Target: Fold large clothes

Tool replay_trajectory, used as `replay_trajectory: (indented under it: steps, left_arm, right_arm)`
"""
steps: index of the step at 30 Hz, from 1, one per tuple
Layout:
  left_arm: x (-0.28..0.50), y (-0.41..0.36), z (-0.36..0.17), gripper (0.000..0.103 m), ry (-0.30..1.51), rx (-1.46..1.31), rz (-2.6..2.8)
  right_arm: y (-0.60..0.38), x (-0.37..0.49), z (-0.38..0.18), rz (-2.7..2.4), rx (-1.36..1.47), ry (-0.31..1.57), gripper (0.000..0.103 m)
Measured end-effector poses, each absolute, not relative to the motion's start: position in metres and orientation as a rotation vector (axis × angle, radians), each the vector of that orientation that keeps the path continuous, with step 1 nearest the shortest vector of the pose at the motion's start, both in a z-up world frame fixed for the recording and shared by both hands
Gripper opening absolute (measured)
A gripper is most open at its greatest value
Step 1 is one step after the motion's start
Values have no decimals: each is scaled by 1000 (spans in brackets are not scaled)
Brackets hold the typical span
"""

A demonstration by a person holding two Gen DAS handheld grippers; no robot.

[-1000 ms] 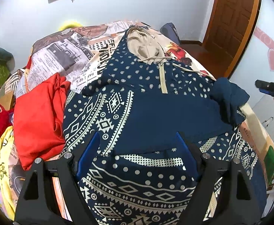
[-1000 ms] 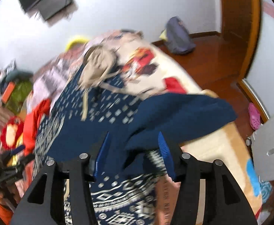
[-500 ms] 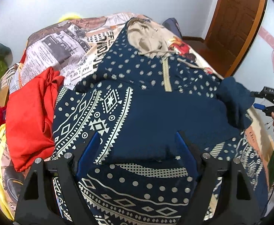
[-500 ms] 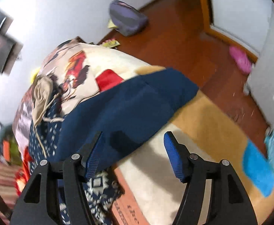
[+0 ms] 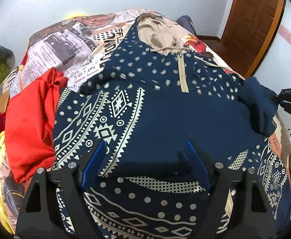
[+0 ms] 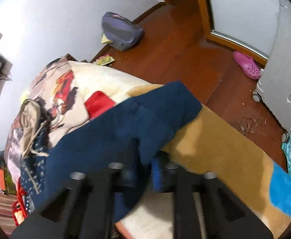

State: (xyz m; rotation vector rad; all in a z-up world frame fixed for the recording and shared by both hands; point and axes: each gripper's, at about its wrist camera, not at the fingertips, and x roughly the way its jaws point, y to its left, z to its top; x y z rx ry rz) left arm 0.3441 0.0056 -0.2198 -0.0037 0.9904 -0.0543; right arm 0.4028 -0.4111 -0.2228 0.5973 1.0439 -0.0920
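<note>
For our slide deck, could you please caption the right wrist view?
Right hand-held gripper shut on the navy sleeve of a patterned hoodie at the bed's edge.

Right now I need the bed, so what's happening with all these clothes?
A person is folding a navy patterned hoodie spread on the bed. The right gripper has shut on its plain navy sleeve at the bed's edge. The left gripper hovers open over the hoodie's lower front. A red garment lies beside it.

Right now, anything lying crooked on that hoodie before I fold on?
Yes: the hoodie has its plain navy sleeve bunched past the bed's edge, pinched in the right gripper, and its beige hood is crumpled.
</note>
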Motion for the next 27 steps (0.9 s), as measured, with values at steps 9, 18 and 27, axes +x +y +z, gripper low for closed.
replay_trajectory:
  steps: [9, 18, 27]
  left_arm:
    - [326, 21, -183, 81, 899, -28, -29]
    - [297, 42, -148, 81, 806, -33, -32]
    - [273, 74, -138, 81, 771, -47, -19]
  right_arm:
    - [-360, 375, -88, 54, 385, 800, 6]
    - [-262, 355, -14, 287, 291, 690, 6]
    - [-148, 355, -44, 475, 231, 829, 6]
